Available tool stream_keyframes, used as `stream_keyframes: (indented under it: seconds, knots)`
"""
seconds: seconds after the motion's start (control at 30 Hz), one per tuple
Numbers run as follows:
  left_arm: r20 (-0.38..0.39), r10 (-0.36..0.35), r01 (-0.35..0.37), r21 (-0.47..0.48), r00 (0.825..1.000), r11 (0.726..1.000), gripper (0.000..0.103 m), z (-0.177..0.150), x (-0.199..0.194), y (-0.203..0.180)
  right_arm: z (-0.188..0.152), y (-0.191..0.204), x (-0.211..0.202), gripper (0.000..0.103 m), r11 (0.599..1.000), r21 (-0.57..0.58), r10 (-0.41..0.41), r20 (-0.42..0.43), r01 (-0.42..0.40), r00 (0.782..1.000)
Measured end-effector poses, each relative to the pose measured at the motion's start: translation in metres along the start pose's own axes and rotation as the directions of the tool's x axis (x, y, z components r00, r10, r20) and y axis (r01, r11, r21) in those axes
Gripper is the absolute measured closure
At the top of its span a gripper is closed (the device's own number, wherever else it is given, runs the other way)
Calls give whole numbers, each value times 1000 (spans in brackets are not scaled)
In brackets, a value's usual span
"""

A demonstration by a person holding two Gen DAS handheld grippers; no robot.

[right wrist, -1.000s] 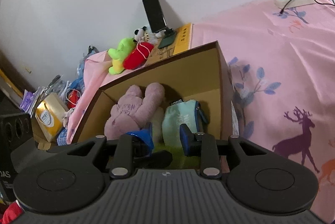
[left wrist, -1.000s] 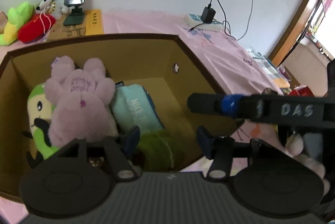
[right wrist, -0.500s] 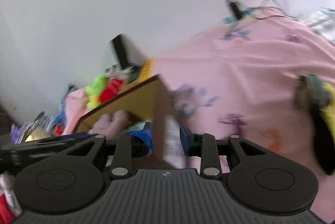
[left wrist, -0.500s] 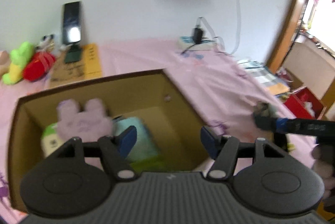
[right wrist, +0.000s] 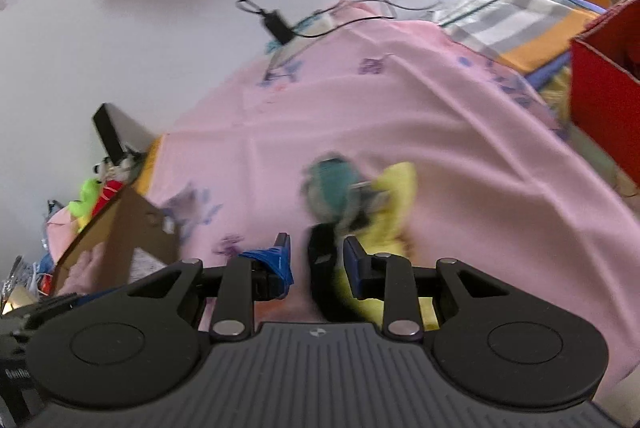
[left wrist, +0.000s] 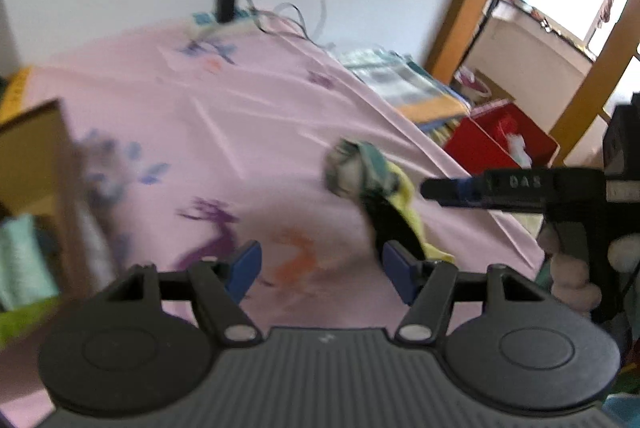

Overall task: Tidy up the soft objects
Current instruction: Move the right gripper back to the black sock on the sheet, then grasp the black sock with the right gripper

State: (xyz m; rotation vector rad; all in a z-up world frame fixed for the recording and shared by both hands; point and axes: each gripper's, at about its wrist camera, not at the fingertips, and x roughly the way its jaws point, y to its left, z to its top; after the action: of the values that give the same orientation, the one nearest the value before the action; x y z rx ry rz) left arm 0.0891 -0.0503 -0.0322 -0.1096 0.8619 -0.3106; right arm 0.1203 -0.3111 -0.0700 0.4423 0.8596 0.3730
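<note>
Left claw (left wrist: 318, 270): jaws spread wide, holding nothing, over the pink sheet (left wrist: 248, 131). Right claw (right wrist: 316, 260): jaws parted, nothing gripped; a black strap of the toy runs between the blue pads, contact unclear through blur. Soft toy (right wrist: 360, 199), teal, yellow and black, lies on the sheet just beyond the right claw. Cardboard box (right wrist: 120, 228) left of the toy, well apart; pink plush visible inside. Red box (right wrist: 604, 87) right of the toy, off the sheet.
</note>
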Motion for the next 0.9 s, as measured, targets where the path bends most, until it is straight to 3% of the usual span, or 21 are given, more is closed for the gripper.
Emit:
stream_keyframes:
  seconds: [0.23, 0.4, 0.5, 0.57, 0.63, 0.8, 0.9]
  knots:
    - [-48, -22, 22, -3, 999, 1000, 37, 3, 48, -45, 16, -39, 13, 91, 999, -20, 26, -100, -28, 995]
    - [-87, -36, 28, -86, 996, 996, 38, 3, 73, -47, 21, -49, 21, 91, 996, -31, 80, -168, -86, 983]
    - [-92, -29, 18, -118, 995, 993, 59, 3, 81, -45, 25, -52, 20, 91, 990, -34, 131, -186, -139, 974]
    - [-96, -26, 12, -141, 995, 990, 65, 2, 83, -41, 27, -53, 21, 91, 986, -38, 152, -193, -162, 969]
    - [-94, -25, 10, -157, 995, 988, 80, 0, 84, -39, 30, -53, 23, 91, 982, -28, 179, -202, -189, 963]
    - [-105, 29, -48, -184, 994, 982, 94, -5, 86, -31, 32, -44, 33, 91, 970, -36, 226, -231, -240, 946]
    - [-97, 73, -90, -194, 993, 977, 96, -10, 79, -24, 31, -35, 39, 91, 958, -46, 263, -256, -284, 930]
